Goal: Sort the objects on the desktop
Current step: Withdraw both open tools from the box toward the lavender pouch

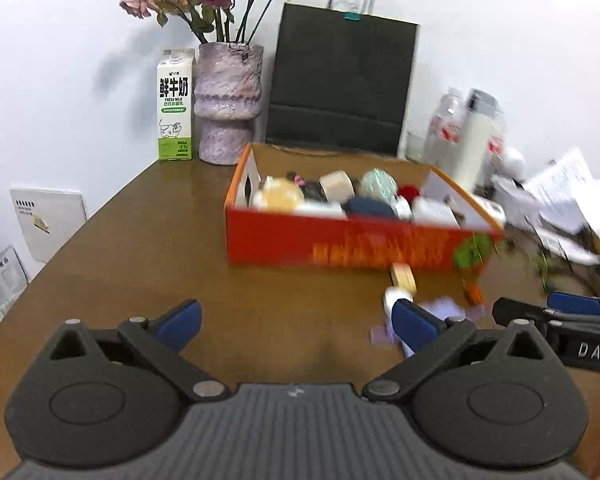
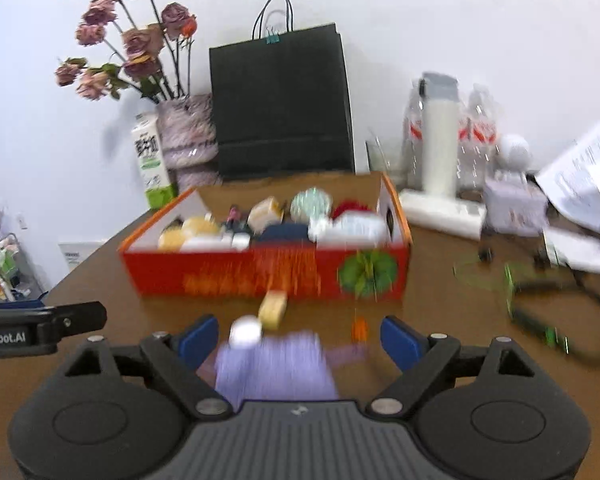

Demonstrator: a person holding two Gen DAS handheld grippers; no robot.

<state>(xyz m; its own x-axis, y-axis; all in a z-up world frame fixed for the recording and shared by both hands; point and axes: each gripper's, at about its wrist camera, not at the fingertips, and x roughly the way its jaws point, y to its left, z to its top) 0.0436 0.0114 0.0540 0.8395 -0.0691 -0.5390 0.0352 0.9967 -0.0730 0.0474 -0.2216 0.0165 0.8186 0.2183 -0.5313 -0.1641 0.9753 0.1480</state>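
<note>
Both grippers spread over the table, holding nothing.

We have the left gripper [image 1: 296, 326] wide open above bare table [image 1: 148, 240]. Our right gripper [image 2: 299, 340] is also open, with a blurred purple item [image 2: 274, 364] lying between its fingers, contact unclear. A white cap [image 2: 245, 331] and a yellow block [image 2: 273, 307] lie just beyond it, near the full red box [image 2: 268, 272].
</note>
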